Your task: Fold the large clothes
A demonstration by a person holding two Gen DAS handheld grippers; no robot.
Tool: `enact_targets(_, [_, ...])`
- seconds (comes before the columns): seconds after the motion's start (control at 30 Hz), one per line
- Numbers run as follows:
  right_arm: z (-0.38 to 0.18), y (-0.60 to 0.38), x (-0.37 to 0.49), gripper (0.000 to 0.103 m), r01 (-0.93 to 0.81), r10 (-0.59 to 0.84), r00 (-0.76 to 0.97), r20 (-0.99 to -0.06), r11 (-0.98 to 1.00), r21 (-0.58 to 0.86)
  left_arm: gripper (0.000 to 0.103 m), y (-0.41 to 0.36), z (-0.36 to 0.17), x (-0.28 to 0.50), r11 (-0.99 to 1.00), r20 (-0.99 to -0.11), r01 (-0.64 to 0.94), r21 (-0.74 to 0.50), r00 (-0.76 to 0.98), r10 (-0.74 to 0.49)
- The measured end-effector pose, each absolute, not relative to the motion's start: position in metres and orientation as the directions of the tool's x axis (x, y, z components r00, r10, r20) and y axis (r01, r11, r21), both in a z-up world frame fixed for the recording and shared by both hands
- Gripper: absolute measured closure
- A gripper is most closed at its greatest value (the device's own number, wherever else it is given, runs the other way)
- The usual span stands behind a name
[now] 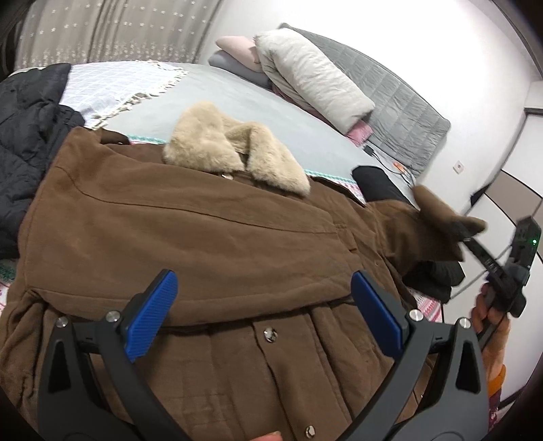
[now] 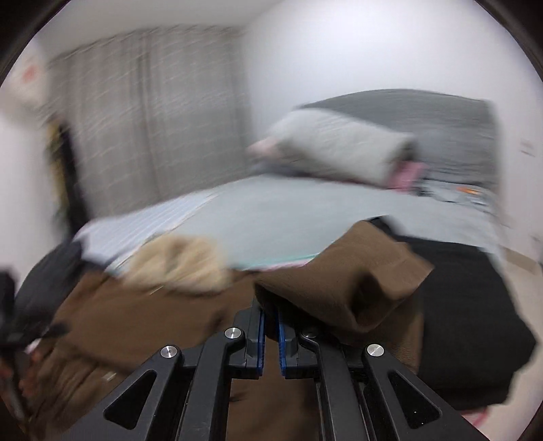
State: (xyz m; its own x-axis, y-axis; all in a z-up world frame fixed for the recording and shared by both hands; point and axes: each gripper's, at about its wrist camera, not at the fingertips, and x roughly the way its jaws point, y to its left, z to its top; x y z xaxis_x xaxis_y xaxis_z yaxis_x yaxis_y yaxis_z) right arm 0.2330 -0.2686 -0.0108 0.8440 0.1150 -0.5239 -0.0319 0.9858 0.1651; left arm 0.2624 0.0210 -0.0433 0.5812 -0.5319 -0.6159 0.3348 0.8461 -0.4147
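- Brown coat (image 1: pixel 190 230) lies spread front-up across the bed (image 1: pixel 244 101), buttons (image 1: pixel 270 334) down its middle, beige fur collar (image 1: pixel 230 149) toward the pillows.
- Coat's sleeve (image 1: pixel 437 220) on the right side is lifted off the bed; its cuff is pinched in the right gripper (image 2: pixel 269 325), blue pads pressed together on the brown cloth.
- Left gripper (image 1: pixel 264 302) hovers above the coat's chest, jaws spread wide, nothing between the blue pads (image 1: pixel 152 319).
- A hand (image 1: pixel 488 315) grips the right tool's handle at the frame edge.
- Black padded garment (image 1: pixel 30 135) lies just beside the coat's left shoulder; another black garment (image 2: pixel 475 305) lies under the raised sleeve.
- White pillow (image 1: pixel 312 78) leans on the grey quilted headboard (image 1: pixel 400 98); pink and grey folded items behind it.
- Checked fringed blanket (image 1: pixel 118 84) farther back; curtain (image 1: pixel 112 30) beyond.
- No containers visible; right view heavily blurred.
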Motion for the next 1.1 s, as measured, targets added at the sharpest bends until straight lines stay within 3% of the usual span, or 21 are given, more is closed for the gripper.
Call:
enact_targets(0.1, [-0.034, -0.214, 0.249, 0.098, -0.188, 0.253, 0.767, -0.590, 0.967, 0.171, 0.001, 0.015, -0.045, 0.262, 0.835, -0.624, 0.356, -0.420, 0.554, -0.550])
enact_targets(0.23, [-0.077, -0.164, 0.259, 0.093, -0.290, 0.335, 0.630, -0.701, 0.938, 0.188, 0.001, 0.008, -0.049, 0.265, 0.821, -0.640, 0.366, -0.438, 0.514, -0.571])
enact_targets(0.3, [-0.100, -0.152, 0.264, 0.075, -0.308, 0.360, 0.531, -0.767, 0.925, 0.221, 0.001, 0.004, -0.049, 0.266, 0.821, -0.656, 0.368, -0.436, 0.495, -0.570])
enact_targets(0.33, [-0.103, -0.152, 0.265, 0.073, -0.321, 0.374, 0.502, -0.780, 0.918, 0.234, 0.001, 0.002, -0.049, 0.267, 0.821, -0.664, 0.370, -0.435, 0.483, -0.570])
enact_targets(0.5, [-0.065, -0.197, 0.252, 0.045, -0.312, 0.507, 0.548, -0.665, 0.862, 0.400, 0.001, -0.027, -0.043, 0.277, 0.820, -0.713, 0.408, -0.402, 0.421, -0.560])
enact_targets(0.63, [-0.041, -0.250, 0.239, 0.039, -0.238, 0.512, 0.659, -0.550, 0.836, 0.494, 0.001, -0.067, -0.037, 0.286, 0.795, -0.736, 0.484, -0.366, 0.373, -0.565])
enact_targets(0.8, [-0.051, -0.300, 0.237, 0.038, -0.080, 0.439, 0.718, -0.541, 0.823, 0.563, 0.001, -0.108, -0.051, 0.310, 0.786, -0.771, 0.510, -0.350, 0.321, -0.551])
enact_targets(0.87, [-0.060, -0.307, 0.241, 0.038, -0.038, 0.414, 0.721, -0.555, 0.824, 0.566, 0.013, -0.117, -0.067, 0.327, 0.810, -0.793, 0.479, -0.340, 0.317, -0.520])
enact_targets(0.9, [-0.065, -0.310, 0.244, 0.038, -0.012, 0.401, 0.716, -0.572, 0.825, 0.565, 0.033, -0.118, -0.072, 0.333, 0.822, -0.800, 0.460, -0.336, 0.322, -0.507])
enact_targets(0.93, [-0.071, -0.310, 0.246, 0.038, 0.003, 0.396, 0.707, -0.586, 0.827, 0.563, 0.060, -0.117, -0.079, 0.342, 0.843, -0.807, 0.419, -0.338, 0.333, -0.489])
enact_targets(0.97, [-0.074, -0.311, 0.246, 0.038, 0.015, 0.386, 0.700, -0.601, 0.833, 0.553, 0.076, -0.115, -0.081, 0.347, 0.852, -0.806, 0.393, -0.344, 0.342, -0.483])
enact_targets(1.0, [-0.076, -0.310, 0.248, 0.038, 0.029, 0.367, 0.695, -0.618, 0.845, 0.534, 0.103, -0.109, -0.082, 0.353, 0.862, -0.799, 0.352, -0.364, 0.358, -0.484])
enact_targets(1.1, [-0.076, -0.313, 0.243, 0.038, 0.060, 0.305, 0.695, -0.651, 0.878, 0.476, 0.103, -0.091, -0.058, 0.347, 0.836, -0.711, 0.326, -0.442, 0.440, -0.548])
